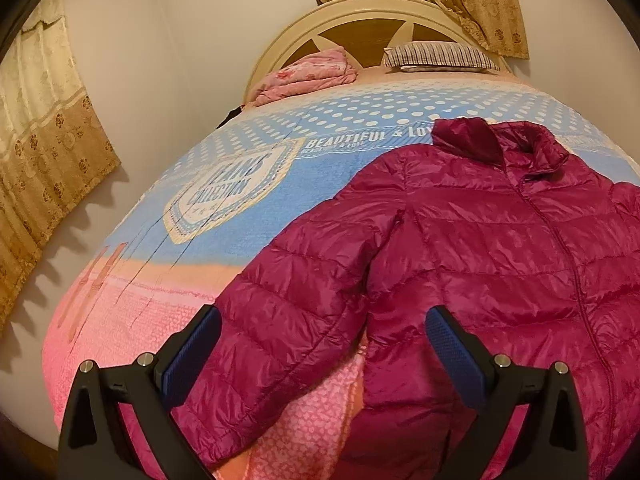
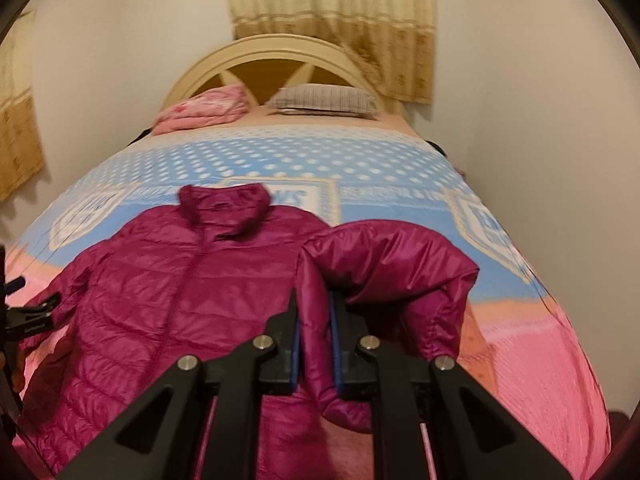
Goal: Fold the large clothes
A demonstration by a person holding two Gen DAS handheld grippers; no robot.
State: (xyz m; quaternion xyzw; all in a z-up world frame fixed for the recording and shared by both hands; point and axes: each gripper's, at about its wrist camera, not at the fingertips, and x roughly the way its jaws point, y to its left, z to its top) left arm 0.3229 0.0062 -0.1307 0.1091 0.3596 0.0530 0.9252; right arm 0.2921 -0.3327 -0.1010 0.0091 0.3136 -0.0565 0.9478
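**Sleeve lifted in a thin pinch: slip and drag are our main worries**

Our right claw [image 2: 314,320] is clamped on the right sleeve [image 2: 384,280] of the magenta down jacket [image 2: 168,300], with the slick quilted fabric squeezed between the blue pads [image 2: 295,344]. The sleeve arches up off the bed [image 2: 540,360] toward 1 o'clock from the claw in the right wrist view, and its cuff hangs below the pads at 6 o'clock. The jacket body lies flat, front up and zipped, on the patterned blanket [image 2: 280,152], collar toward the headboard [image 2: 260,56] at 12 o'clock.

Our left claw [image 1: 320,344] stands wide and holds nothing. It is poised over the other sleeve [image 1: 280,320], which runs from 7 o'clock up to the shoulder in the left wrist view.

What we judge could go wrong:

- The shell is glossy and puffy, so the sleeve may slide out of the pinch if we swing it quickly.
- Nothing pins the body, so pulling the sleeve across could drag the whole jacket toward 9 o'clock and skew the fold.
- Trapped air may make the folded sleeve spring back open.
- The dangling cuff could tuck under and bunch.
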